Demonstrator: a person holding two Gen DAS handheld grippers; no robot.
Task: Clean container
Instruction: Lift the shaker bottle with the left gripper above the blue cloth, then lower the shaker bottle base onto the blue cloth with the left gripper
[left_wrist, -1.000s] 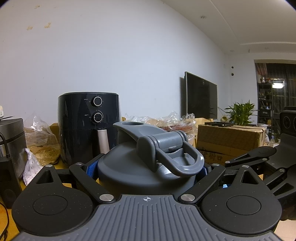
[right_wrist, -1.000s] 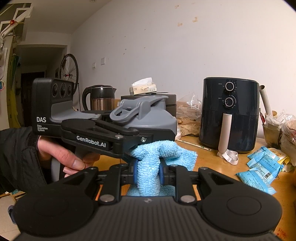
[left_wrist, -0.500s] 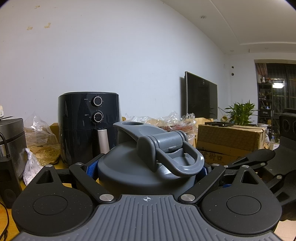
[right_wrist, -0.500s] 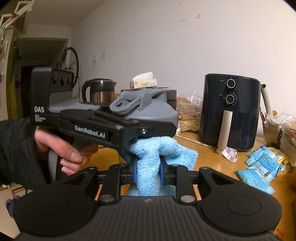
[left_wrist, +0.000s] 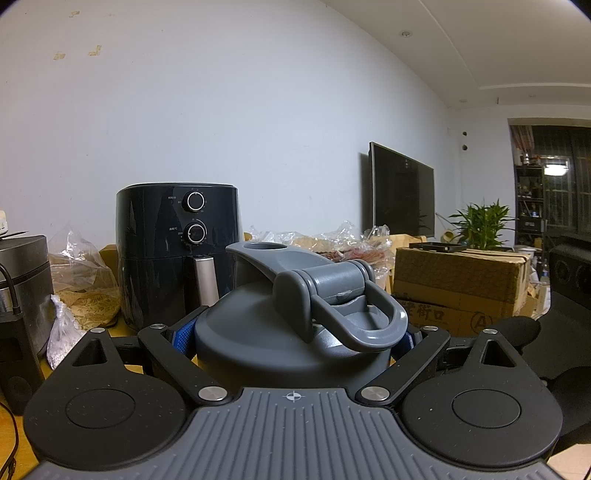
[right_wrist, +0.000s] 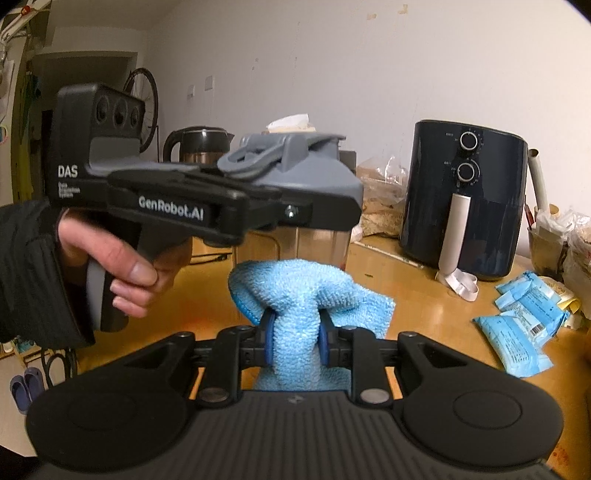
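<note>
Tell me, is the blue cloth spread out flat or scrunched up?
Scrunched up: the blue cloth is bunched and pinched between the right gripper pads.

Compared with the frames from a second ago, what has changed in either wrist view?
The blue microfibre cloth in the right gripper has dropped lower in the view, away from the grey-lidded clear shaker bottle. No grip changed: the left gripper stays clamped on the bottle's lid, the right on the cloth.

dim warm indoor light, strong fisheye bending, dark vignetted corners
</note>
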